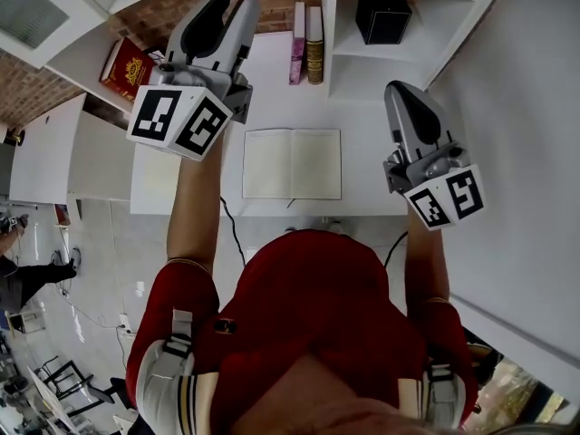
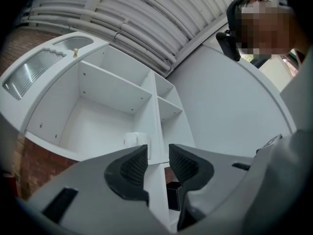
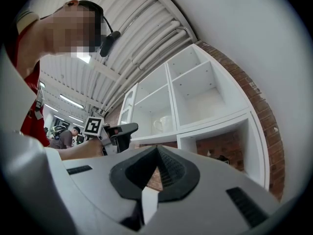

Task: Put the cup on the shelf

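Head view: camera sits above the person, facing steeply down on the bench [image 1: 367,166] and shelf [image 1: 381,62], with the left tool [image 1: 234,3] and right tool [image 1: 397,89] close under the lens.

Left gripper view: near the shelf [image 2: 112,106], tilted up into its compartments.

Right gripper view: farther off, to one side, tilted up.

Both gripper views share the shelf and the cup [image 2: 131,140]. The right gripper view also catches the left tool [image 3: 131,128].

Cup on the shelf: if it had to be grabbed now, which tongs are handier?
Left, probably. The left tongs are open, empty and aimed at the white cup close ahead in its compartment; the right tongs are shut and look farther off.
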